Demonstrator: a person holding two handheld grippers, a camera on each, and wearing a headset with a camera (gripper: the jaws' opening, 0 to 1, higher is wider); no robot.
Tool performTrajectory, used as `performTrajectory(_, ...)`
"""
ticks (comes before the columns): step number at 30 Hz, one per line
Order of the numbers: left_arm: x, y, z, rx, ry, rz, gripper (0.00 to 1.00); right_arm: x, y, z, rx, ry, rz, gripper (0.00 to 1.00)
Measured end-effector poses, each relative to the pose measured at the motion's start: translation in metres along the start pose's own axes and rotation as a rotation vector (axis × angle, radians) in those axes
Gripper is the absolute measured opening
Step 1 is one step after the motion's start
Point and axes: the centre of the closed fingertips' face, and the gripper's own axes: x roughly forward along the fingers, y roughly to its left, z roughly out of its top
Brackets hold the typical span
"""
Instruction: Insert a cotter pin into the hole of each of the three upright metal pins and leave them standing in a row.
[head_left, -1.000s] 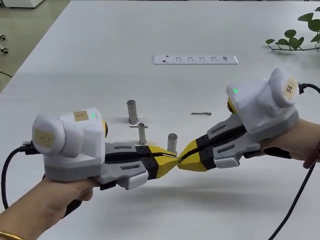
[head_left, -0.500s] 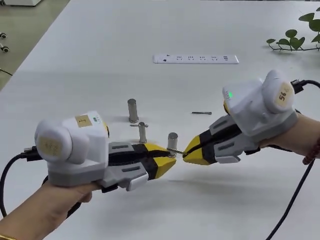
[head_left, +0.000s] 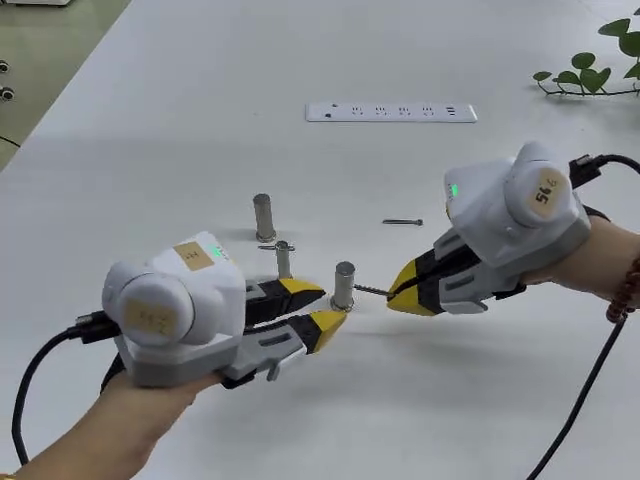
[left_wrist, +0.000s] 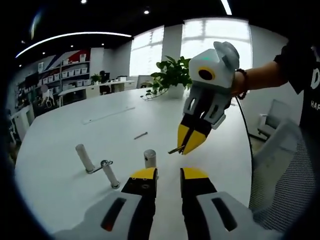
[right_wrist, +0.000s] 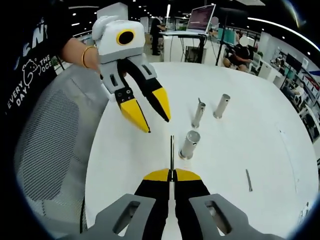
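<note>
A second ago the two tools met tip to tip in front of the near pin; now they are apart. The left tool (head_left: 328, 304) has opened, its jaws spread wide and empty. The right tool (head_left: 395, 297) alone has the cotter pin (head_left: 370, 290), jaws closed on one end. The free end points at the near pin (head_left: 344, 285) and stops just beside it, not in the hole.

In the right gripper view the cotter pin (right_wrist: 171, 152) runs straight out from the right tool (right_wrist: 171, 175), passing left of the near pin (right_wrist: 189, 144).

The three pins stand upright in a slanting row on the tabletop (head_left: 200, 100). They are short grey metal cylinders. The middle pin (head_left: 284, 260) has a fitted cotter pin (head_left: 268, 247) through its top. The far pin (head_left: 263, 218) is bare. A loose cotter pin (head_left: 402, 222) lies flat, well apart to the right.
</note>
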Motion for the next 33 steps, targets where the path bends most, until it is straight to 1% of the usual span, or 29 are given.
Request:
performTrajectory(3, 0.004, 0.003, 0.000, 0.018, -0.004, 0.031, 0.18, 0.000, -0.004, -0.003, 0.007, 0.008, -0.006, 0.00)
performTrajectory(5, 0.006, 0.007, -0.001, 0.015, 0.004, 0.054, 0.18, 0.000, -0.006, -0.005, 0.007, 0.018, -0.011, 0.00)
performTrajectory(8, 0.011, 0.014, -0.004, 0.013, 0.020, 0.103, 0.19, 0.002, -0.011, -0.009, 0.003, 0.031, -0.010, 0.00)
performTrajectory(9, 0.013, 0.014, -0.004, 0.013, 0.020, 0.105, 0.19, 0.003, -0.013, -0.011, -0.008, 0.048, -0.014, 0.00)
performTrajectory(11, 0.015, 0.016, -0.006, 0.016, 0.027, 0.124, 0.19, 0.004, -0.016, -0.013, -0.002, 0.057, -0.018, 0.00)
performTrajectory(13, 0.018, 0.016, -0.007, 0.017, 0.030, 0.127, 0.19, 0.005, -0.020, -0.014, -0.006, 0.067, -0.023, 0.00)
performTrajectory(15, 0.022, 0.016, -0.010, 0.017, 0.049, 0.135, 0.19, 0.006, -0.022, -0.015, -0.011, 0.076, -0.024, 0.00)
performTrajectory(17, 0.025, 0.018, -0.012, 0.023, 0.055, 0.147, 0.19, 0.007, -0.024, -0.015, -0.015, 0.080, -0.023, 0.00)
performTrajectory(23, 0.034, 0.025, -0.017, 0.008, 0.073, 0.176, 0.19, 0.010, -0.030, -0.018, -0.030, 0.093, -0.019, 0.00)
performTrajectory(26, 0.039, 0.025, -0.020, -0.007, 0.079, 0.176, 0.19, 0.012, -0.031, -0.017, -0.041, 0.099, -0.015, 0.00)
performTrajectory(30, 0.046, 0.027, -0.022, 0.000, 0.092, 0.183, 0.19, 0.014, -0.033, -0.017, -0.049, 0.103, -0.014, 0.00)
performTrajectory(33, 0.051, 0.028, -0.023, -0.008, 0.096, 0.186, 0.19, 0.015, -0.035, -0.016, -0.056, 0.104, -0.013, 0.00)
